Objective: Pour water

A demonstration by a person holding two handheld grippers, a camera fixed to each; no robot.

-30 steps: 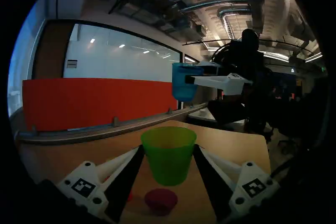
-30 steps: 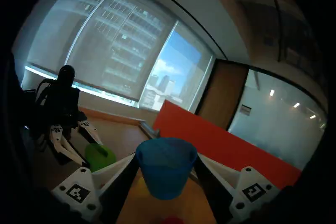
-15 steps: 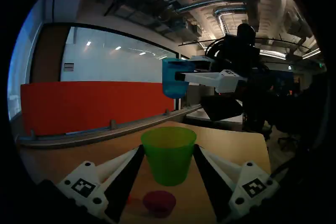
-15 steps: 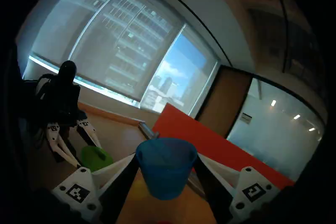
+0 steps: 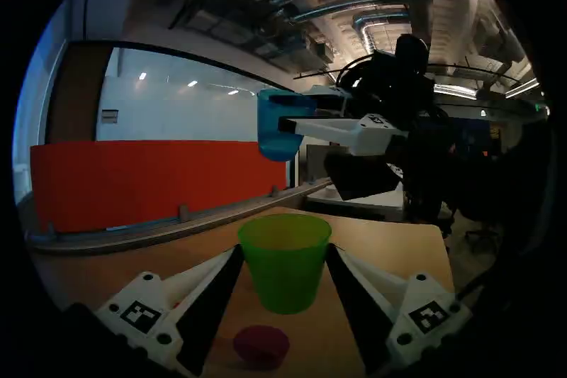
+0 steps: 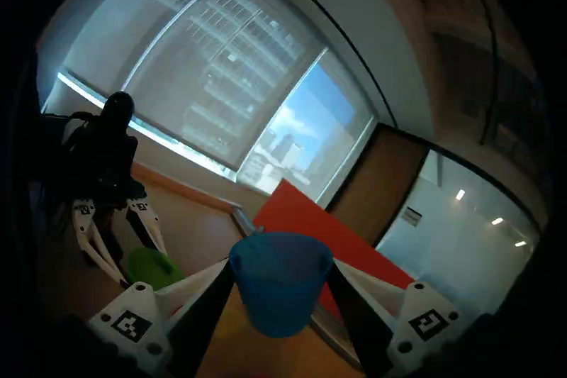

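Note:
My left gripper (image 5: pixel 285 273) is shut on a green cup (image 5: pixel 285 259), held upright above the wooden table (image 5: pixel 383 247). High beyond it, the right gripper (image 5: pixel 283 125) carries a blue cup (image 5: pixel 278 133). In the right gripper view, my right gripper (image 6: pixel 281 286) is shut on that blue cup (image 6: pixel 281 280), tilted in the air. Lower left in that view sits the green cup (image 6: pixel 151 268) between the fingers (image 6: pixel 91 242) of the left gripper (image 6: pixel 117 236). No water can be made out in either cup.
A small magenta bowl (image 5: pixel 261 345) lies on the table under the green cup. An orange partition (image 5: pixel 142 176) with a metal rail runs along the table's far edge. Large windows (image 6: pixel 212 87) line one wall. The table's right edge drops to the floor.
The right gripper with the blue cup has risen and moved left, toward a spot above the green cup, tilting further. The left gripper and green cup have stayed nearly still.

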